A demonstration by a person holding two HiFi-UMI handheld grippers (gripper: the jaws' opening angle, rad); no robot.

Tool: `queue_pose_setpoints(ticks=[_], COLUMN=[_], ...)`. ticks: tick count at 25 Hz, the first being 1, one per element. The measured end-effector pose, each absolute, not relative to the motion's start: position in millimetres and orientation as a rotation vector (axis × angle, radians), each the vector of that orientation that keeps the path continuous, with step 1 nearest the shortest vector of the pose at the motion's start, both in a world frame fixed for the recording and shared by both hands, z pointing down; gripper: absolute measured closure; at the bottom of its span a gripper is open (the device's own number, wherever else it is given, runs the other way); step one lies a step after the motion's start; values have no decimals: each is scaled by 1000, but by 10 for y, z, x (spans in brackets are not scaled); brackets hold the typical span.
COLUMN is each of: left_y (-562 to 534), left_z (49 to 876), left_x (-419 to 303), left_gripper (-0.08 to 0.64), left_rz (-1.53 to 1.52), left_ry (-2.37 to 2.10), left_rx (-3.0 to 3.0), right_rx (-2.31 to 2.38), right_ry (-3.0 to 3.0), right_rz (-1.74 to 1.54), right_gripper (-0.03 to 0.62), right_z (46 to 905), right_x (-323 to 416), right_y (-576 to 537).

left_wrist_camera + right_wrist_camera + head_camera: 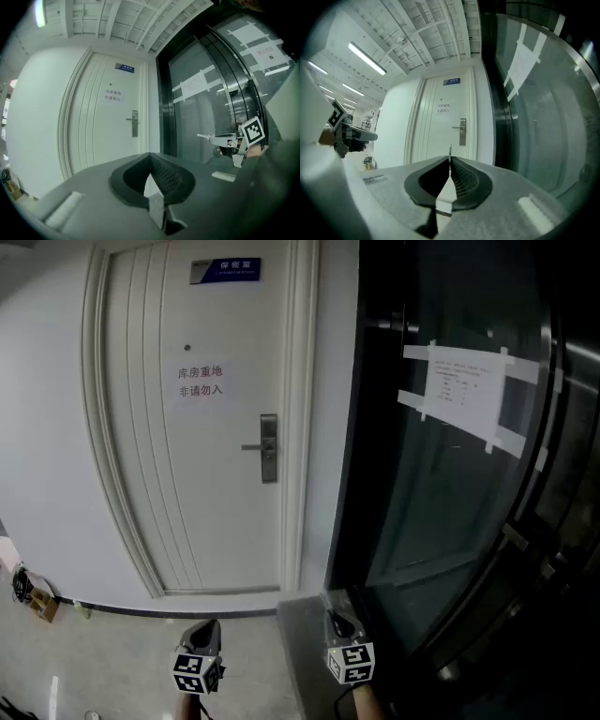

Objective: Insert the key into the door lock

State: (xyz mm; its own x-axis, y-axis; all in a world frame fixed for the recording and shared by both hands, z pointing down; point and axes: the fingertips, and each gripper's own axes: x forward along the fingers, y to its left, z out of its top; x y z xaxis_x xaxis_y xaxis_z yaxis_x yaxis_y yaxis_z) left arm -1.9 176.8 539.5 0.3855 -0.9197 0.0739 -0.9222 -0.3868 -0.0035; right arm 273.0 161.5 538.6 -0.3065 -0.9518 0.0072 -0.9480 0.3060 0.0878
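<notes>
Well, the door [206, 427]: white and smooth, with raised vertical mouldings down its left side; it sits shut in its frame.
Door lock [269, 448]: a tall, narrow metal plate with a lever handle pointing left, near the door's right edge at about mid-height.
Signs: a blue plaque [225, 270] at the top of the door, and a paper notice [201, 381] with red characters below it.
Glass wall [450, 521]: dark and glossy, just right of the door frame; a printed sheet [464, 388] is stuck on it with pale tape strips [412, 401].
Right gripper [450, 158]: matte grey body with ribbed pads, pinched together on the key.
Key [450, 150]: a thin metal sliver standing out past the jaw tips; it is well apart from the door and not in the lock.
Left gripper [151, 154]: same grey build, jaws pressed together and empty; it is held level, left of the other gripper.
Marker cubes [351, 662]: black-and-white squares, one cube on each gripper.
Floor [122, 662]: pale polished tile, running bare from the grippers to the door's threshold.
Brown box [42, 606]: small, against the wall at far left, with black cables [19, 585] beside it; I cannot tell what is in it.
</notes>
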Motion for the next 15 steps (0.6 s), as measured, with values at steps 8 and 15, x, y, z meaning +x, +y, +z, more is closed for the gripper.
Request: queue_pose_setpoints(ticks=[8, 15], left_y=[1796, 1754], left_z=[5399, 5442], left_x=[37, 16], left_gripper=[558, 558], left_rz=[110, 125], left_ry=[-1713, -1711], left_rx=[2579, 2568], right_rx=[1801, 1773], right_ry=[-2518, -2512], right_rz=[-91, -83], right_gripper=[583, 583], right_z=[5378, 5466], right_x=[2729, 2640], right_y=[1639, 1561])
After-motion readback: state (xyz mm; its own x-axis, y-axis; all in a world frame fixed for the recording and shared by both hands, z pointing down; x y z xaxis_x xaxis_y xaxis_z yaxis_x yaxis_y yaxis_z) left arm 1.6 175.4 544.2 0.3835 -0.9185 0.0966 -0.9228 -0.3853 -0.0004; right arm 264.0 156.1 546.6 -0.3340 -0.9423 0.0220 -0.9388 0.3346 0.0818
